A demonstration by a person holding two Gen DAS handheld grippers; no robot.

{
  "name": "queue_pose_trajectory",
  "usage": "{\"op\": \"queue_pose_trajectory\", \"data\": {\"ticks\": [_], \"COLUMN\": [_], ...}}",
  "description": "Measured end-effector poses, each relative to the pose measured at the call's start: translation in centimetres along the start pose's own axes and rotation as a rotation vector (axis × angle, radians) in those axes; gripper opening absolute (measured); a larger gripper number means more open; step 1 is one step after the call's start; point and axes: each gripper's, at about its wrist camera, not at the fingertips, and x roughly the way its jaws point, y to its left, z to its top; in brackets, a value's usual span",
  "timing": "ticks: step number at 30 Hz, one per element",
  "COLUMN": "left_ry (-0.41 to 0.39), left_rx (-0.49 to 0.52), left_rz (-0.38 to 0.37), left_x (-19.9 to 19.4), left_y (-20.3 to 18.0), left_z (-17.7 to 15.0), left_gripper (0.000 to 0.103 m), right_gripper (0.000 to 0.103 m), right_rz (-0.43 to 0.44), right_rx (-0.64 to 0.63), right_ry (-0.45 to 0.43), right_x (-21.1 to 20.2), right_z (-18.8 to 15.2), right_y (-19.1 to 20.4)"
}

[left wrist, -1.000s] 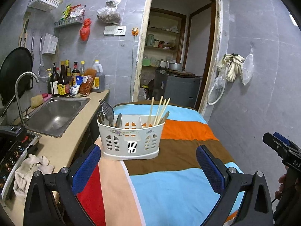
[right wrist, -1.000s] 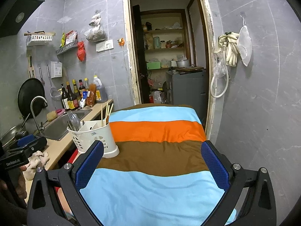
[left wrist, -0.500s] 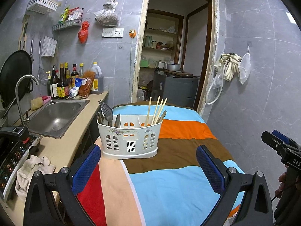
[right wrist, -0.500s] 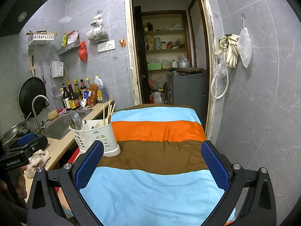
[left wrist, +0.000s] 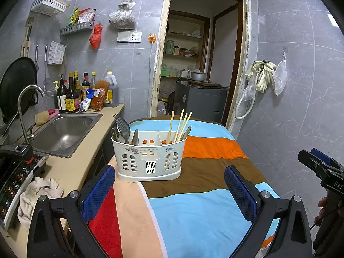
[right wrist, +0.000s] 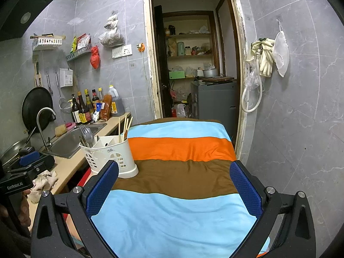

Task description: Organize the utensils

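A white plastic utensil caddy (left wrist: 148, 157) (right wrist: 109, 154) stands on the striped cloth (left wrist: 193, 204) near its left edge. Forks and spoons (left wrist: 122, 129) fill its left compartment, wooden chopsticks (left wrist: 180, 124) and a spoon handle lean in the right one, and the middle looks empty. My left gripper (left wrist: 172, 193) hovers open just in front of the caddy with nothing between its blue pads. My right gripper (right wrist: 174, 189) is open over the cloth, with the caddy beyond its left finger.
A counter with a steel sink (left wrist: 62, 133), faucet (left wrist: 25, 107), sauce bottles (left wrist: 73, 94) and a crumpled rag (left wrist: 38, 195) runs along the left. An induction cooker (left wrist: 13, 178) sits at the near left. A doorway (right wrist: 193, 64) opens behind the table; tiled wall stands to the right.
Both cameras have shifted slightly; the caddy sits a little lower and closer to centre in the left wrist view. Both grippers stay open and empty.
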Motion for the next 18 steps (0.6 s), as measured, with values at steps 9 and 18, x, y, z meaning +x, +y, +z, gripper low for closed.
{"op": "queue_pose_trajectory", "data": {"ticks": [9, 18], "left_ry": [0.0, 0.0], "left_rx": [0.001, 0.001], "left_rz": [-0.001, 0.0], "left_x": [-0.02, 0.01], "left_y": [0.05, 0.07], "left_z": [0.01, 0.0], "left_gripper": [0.102, 0.102], "right_gripper": [0.101, 0.101], "right_rz": [0.0, 0.001], "right_rx": [0.001, 0.0], "right_ry": [0.001, 0.001], "right_x": [0.02, -0.01], "right_z": [0.08, 0.07], "right_y": [-0.01, -0.06]}}
